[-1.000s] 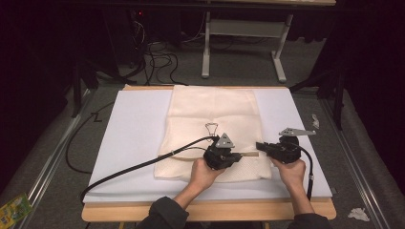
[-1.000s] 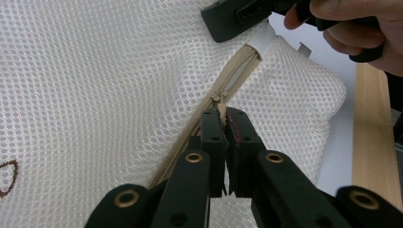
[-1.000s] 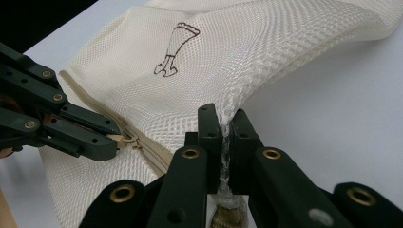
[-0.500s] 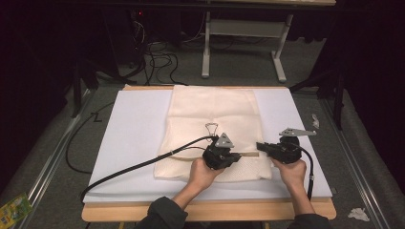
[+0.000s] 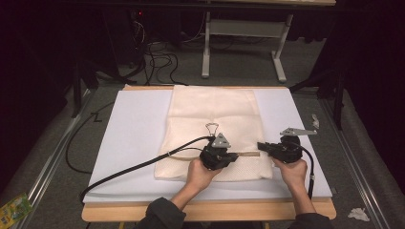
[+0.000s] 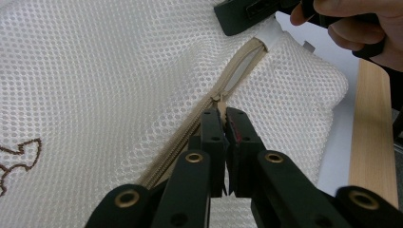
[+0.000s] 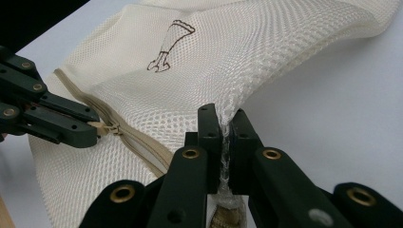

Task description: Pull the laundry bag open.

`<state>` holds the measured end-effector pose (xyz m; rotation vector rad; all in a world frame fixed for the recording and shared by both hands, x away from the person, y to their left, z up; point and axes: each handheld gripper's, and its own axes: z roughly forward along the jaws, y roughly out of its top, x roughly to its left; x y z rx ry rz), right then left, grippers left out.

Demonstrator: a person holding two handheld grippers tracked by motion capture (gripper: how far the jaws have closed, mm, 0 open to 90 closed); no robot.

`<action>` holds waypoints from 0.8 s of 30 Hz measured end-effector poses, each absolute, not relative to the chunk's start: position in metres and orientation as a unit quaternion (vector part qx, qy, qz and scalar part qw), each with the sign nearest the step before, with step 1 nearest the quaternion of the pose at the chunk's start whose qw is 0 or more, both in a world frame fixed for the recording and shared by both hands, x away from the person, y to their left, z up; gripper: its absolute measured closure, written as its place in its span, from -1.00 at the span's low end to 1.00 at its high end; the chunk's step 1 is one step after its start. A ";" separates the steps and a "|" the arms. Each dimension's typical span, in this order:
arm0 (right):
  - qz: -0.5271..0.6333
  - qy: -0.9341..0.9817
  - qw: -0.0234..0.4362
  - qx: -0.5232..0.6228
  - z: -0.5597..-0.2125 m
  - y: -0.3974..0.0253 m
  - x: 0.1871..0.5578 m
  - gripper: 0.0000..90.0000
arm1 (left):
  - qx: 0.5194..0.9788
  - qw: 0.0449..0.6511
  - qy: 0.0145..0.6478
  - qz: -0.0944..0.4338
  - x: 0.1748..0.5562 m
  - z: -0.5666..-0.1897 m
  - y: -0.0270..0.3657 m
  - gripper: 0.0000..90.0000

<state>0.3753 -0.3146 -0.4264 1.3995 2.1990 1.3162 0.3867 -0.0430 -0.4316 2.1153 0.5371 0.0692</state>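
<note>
A cream mesh bag (image 5: 212,114) lies flat on the white board (image 5: 133,129). Its zipper (image 5: 248,153) runs along the near edge. My left gripper (image 5: 235,155) is shut on the zipper pull (image 6: 217,98), seen close up between its fingertips (image 6: 223,114). My right gripper (image 5: 260,145) is shut on the bag's mesh at the zipper's right end, with the fabric pinched and lifted between its jaws (image 7: 223,116). In the right gripper view the left gripper (image 7: 90,130) meets the pull (image 7: 108,127) at the left. A brown printed figure (image 7: 171,45) marks the mesh.
The wooden table edge (image 5: 210,210) runs along the front. Black cables trail from both grippers, the left one (image 5: 138,167) across the board. A metal stand (image 5: 243,43) and floor cables sit behind the table. A green packet (image 5: 14,207) lies on the floor at the left.
</note>
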 end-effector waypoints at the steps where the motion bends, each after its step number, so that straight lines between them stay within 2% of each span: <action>1: 0.448 0.748 0.109 0.477 -0.426 -0.314 0.375 0.95 | 0.860 0.461 0.217 0.029 0.386 -0.431 -0.043 0.93; 24: 0.441 0.751 0.126 0.475 -0.428 -0.312 0.377 0.95 | 0.846 0.476 0.238 0.027 0.390 -0.433 -0.023 0.93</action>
